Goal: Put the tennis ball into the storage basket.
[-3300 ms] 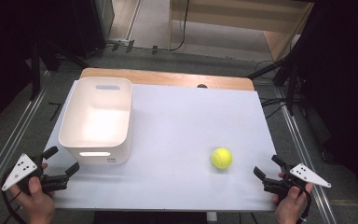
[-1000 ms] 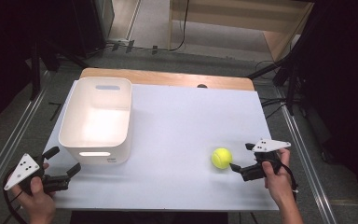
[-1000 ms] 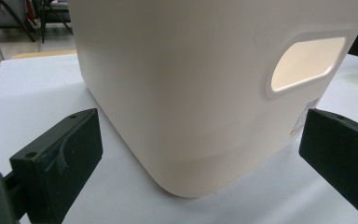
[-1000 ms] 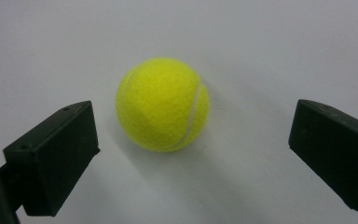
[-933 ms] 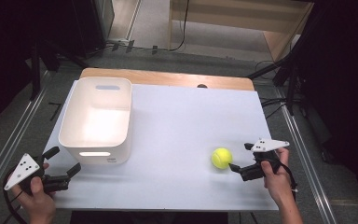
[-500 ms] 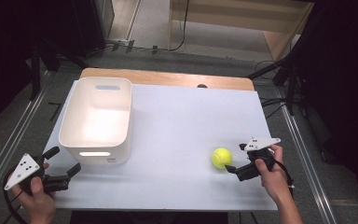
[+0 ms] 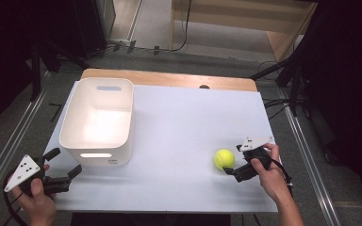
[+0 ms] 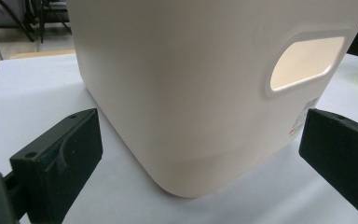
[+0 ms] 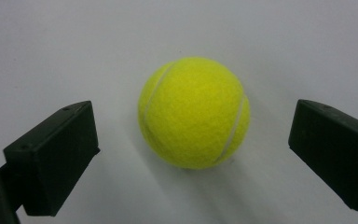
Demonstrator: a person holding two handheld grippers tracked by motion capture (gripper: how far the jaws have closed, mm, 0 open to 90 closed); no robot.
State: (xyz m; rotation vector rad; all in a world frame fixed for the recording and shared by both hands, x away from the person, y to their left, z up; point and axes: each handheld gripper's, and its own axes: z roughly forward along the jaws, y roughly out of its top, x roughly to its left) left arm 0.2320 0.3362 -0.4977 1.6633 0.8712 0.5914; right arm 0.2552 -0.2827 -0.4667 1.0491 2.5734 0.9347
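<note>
table (image 7: 179, 117): we find a white top with a wooden strip along its far edge.
bin (image 7: 99, 120): we note a white, open-topped tub with rounded corners on the left half of the table; a cut-out handle slot and a small label show on its near wall.
left gripper (image 7: 68, 165): we record it at the near-left corner of the table, held in the person's left hand, jaws spread wide with nothing between them, facing the bin's near wall from just beside it.
right gripper (image 7: 230, 165): we record it on the near-right of the table, held in the person's right hand, jaws spread wide, one on either side of the ball and touching neither side.
tennis ball (image 9: 194, 112): we see a bright yellow-green ball, fuzzy felt, with pale curved seams; it rests on the white table top, well apart from the bin, just ahead of the right gripper.
</note>
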